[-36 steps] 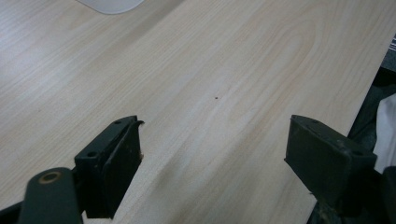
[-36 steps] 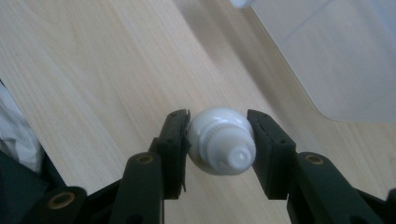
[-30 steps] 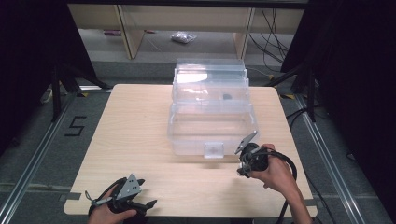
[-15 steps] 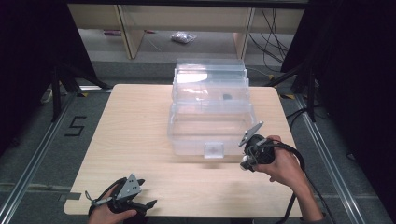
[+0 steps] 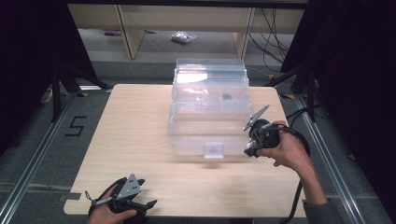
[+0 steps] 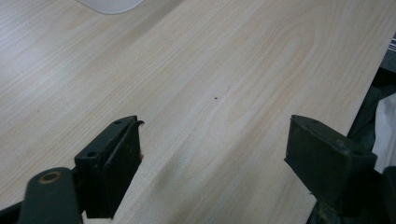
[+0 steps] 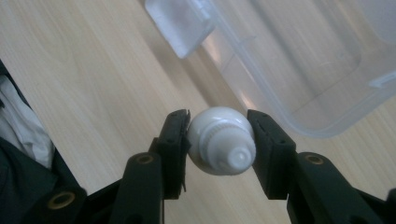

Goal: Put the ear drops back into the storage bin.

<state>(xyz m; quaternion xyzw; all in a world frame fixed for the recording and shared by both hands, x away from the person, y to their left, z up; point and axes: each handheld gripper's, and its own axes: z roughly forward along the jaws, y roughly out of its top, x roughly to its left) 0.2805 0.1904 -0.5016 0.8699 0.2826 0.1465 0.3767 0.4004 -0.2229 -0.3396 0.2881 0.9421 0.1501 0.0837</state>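
In the right gripper view my right gripper is shut on a small white bottle, its ribbed cap end turned toward the camera. In the high view that gripper is raised off the table beside the right front corner of a clear plastic box with stepped tiers. The box's front latch faces the person. My left gripper rests at the table's front left edge, held by a hand. Its jaws stand wide open over bare wood with nothing between them.
The light wooden table has free room to the left of the box and in front of it. Black cables trail from the right gripper off the table's right side. Shelving and a small bag lie on the floor beyond.
My right hand has lifted the gripper with the bottle up and a little toward the box's right front corner. The left gripper has stayed where it was.
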